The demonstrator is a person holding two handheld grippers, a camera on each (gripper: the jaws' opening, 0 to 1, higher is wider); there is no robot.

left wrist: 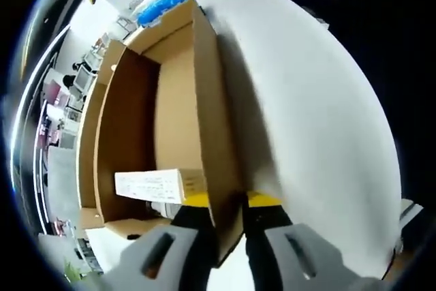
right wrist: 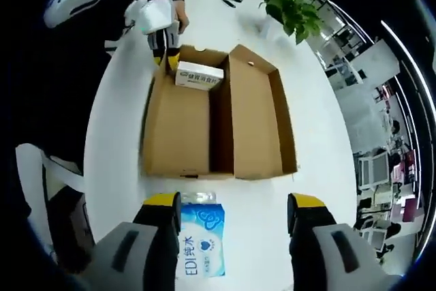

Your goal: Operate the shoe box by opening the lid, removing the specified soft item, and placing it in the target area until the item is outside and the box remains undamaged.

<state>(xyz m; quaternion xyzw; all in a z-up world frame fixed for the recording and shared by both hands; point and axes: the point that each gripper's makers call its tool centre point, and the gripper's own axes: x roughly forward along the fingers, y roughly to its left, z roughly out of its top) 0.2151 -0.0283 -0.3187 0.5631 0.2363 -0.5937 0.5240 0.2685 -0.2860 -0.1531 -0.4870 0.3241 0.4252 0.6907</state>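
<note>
Two grippers work at an opened cardboard shoe box (right wrist: 211,124) on a white worktop (right wrist: 119,120). In the left gripper view, the left gripper (left wrist: 225,202) has its yellow-tipped jaws nearly closed on the thin side wall of the shoe box (left wrist: 204,120), one jaw inside the wall and one outside. Just beyond the inner jaw, a small white carton with printing (left wrist: 160,185) rests inside the box. The worktop (left wrist: 320,114) spreads away on the outer side of the wall.

In the right gripper view, the right gripper (right wrist: 235,212) is wide open and holds nothing; its jaws are apart and clear of the box, which lies straight ahead of them. The lid (right wrist: 259,117) is folded flat open beside the box tray. The soft item, a blue and white tissue pack (right wrist: 201,247), lies on the worktop outside the box, just beside the left-hand jaw and between the jaws and the box's near edge. The left gripper (right wrist: 163,28) is at the far end of the box, next to the white carton (right wrist: 199,76). A potted plant (right wrist: 293,8) stands well beyond the box.
</note>
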